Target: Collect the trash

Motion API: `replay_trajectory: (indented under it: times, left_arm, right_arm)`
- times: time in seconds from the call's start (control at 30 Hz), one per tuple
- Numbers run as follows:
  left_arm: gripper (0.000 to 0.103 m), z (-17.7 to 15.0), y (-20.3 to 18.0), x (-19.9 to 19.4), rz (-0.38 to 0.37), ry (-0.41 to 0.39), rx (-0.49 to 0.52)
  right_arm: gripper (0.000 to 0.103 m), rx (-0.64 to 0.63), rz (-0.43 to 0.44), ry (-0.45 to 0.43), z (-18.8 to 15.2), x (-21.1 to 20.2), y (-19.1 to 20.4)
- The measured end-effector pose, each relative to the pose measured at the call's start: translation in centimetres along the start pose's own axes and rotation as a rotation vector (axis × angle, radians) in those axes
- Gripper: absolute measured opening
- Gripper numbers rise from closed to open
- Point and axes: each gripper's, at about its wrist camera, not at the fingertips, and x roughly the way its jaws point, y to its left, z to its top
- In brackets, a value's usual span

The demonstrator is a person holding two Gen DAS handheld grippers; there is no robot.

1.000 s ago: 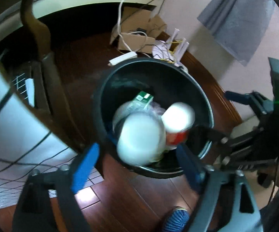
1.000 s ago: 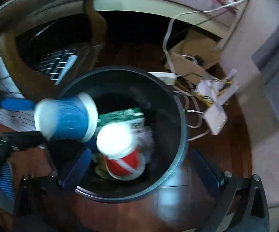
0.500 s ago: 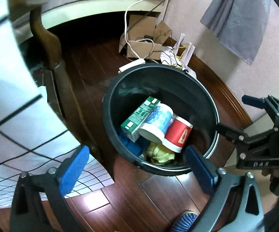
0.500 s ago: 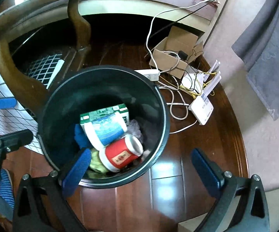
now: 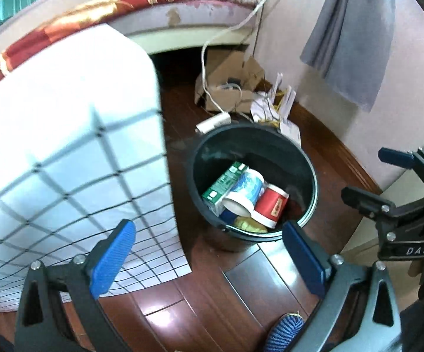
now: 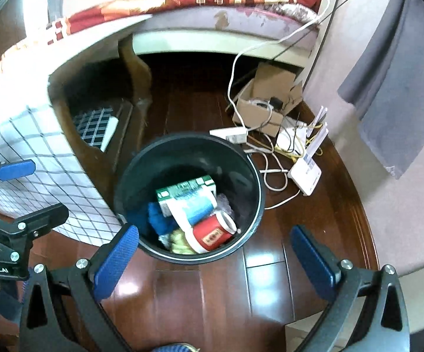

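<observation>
The left gripper (image 5: 209, 259) has its jaws wide with nothing between them; the right gripper (image 6: 222, 259) is likewise spread and empty. Both hang above the black bin (image 6: 253, 176) on the wooden floor (image 6: 220, 299). Inside lie a red cup (image 6: 212, 234), a blue-and-white cup (image 6: 193, 205), and a green carton (image 6: 182, 189). Beyond the bin, near the wall, sit a cardboard box (image 6: 259, 111) and a white router (image 6: 304, 173). A grid-patterned cloth (image 5: 65, 176) hangs just beside the bin.

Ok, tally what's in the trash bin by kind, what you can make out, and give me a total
Paper cups: 2, blue-and-white cup and red cup
Cartons: 1, green carton
Blue cloth items: 1, blue cloth
Yellowish wads: 1, yellowish wad
Total: 5 in the bin
</observation>
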Motion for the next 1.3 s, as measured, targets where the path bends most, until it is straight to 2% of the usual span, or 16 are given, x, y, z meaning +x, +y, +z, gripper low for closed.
replay_trajectory:
  times: [0.27, 0.47, 0.83, 1.07, 1.3]
  left_arm:
    - [0.101, -0.3, 2.1, -6.5, 0.062, -0.091, 0.006]
    - [0.101, -0.3, 3.5, -11.0, 0.091, -0.160, -0.003]
    - [0.101, -1.2, 4.3, -19.6, 0.150, -0.283, -0.012]
    - [0.101, -2.5, 4.0, -23.4, 0.174, -0.354, -0.019]
    - [0.102, -3.0, 3.7, -24.9, 0.167, -0.387, -0.022]
  right_arm:
    - [0.103, 0.011, 0.007, -0.096, 1.0, -6.9, 3.0]
    - [0.103, 0.073, 0.006, -0.155, 2.1, -11.7, 4.0]
    - [0.103, 0.111, -0.007, -0.242, 2.2, -19.8, 7.4]
    - [0.103, 0.087, -0.018, -0.296, 1.4, -24.2, 9.1]
    - [0.103, 0.099, -0.029, -0.315, 0.6, -26.1, 8.8]
